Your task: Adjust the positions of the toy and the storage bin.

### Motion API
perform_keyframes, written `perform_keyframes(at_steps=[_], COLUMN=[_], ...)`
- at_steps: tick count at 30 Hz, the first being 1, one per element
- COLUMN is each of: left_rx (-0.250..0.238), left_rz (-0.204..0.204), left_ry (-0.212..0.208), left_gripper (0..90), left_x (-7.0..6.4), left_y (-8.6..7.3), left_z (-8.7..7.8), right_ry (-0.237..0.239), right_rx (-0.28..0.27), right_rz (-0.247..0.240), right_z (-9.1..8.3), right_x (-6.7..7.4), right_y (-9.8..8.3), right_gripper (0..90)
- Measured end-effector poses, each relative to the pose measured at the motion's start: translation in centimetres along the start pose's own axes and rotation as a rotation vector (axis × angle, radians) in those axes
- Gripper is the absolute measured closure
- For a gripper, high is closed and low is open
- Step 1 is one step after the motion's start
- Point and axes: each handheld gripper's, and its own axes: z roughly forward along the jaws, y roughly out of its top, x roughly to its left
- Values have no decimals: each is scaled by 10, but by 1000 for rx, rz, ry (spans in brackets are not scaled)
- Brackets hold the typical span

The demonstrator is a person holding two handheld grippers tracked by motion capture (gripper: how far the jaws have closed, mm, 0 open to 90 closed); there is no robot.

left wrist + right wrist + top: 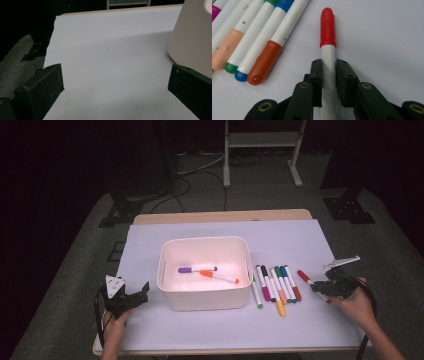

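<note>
Already two markers point(207, 273) lay in the white bin point(205, 299). The right claw point(329, 72) gripped the red marker point(328, 32); the left claw point(131, 298) stood open. Seven more waited on the tabletop point(210, 325).

bin point(205, 297): two markers point(210, 273) inside | marker row point(275, 285) right of bin | single marker point(306, 278) farther right

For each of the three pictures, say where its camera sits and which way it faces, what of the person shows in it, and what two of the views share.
High view: above the person's side, facing forward and down on the table; both hands, left gripper and right gripper.
Left gripper view: on the left gripper, jaws wide apart, facing paper and the white bin.
Right gripper view: on the right gripper, shut on the red marker.
Shared: high and right gripper views show the red marker.
</note>
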Motion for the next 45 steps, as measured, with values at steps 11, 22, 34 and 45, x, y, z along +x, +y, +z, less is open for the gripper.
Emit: perform_keyframes(at_steps=[11, 22, 34, 45], left_rx=[1, 2, 2, 2], left_rz=[-4, -4, -5, -7], left_ry=[1, 0, -2, -1], left_gripper=[0, 0, 0, 0], left_x=[0, 0, 0, 1], left_y=[0, 0, 0, 0], left_z=[0, 0, 0, 0], right_ry=[46, 181, 251, 326], right_rx=[-3, -83, -149, -177], right_rz=[24, -31, -156, -283], right_z=[-13, -57, -104, -129], right_x=[-2, 24, 67, 111], right_y=[-2, 23, 66, 110], right_gripper=[761, 760, 760, 760])
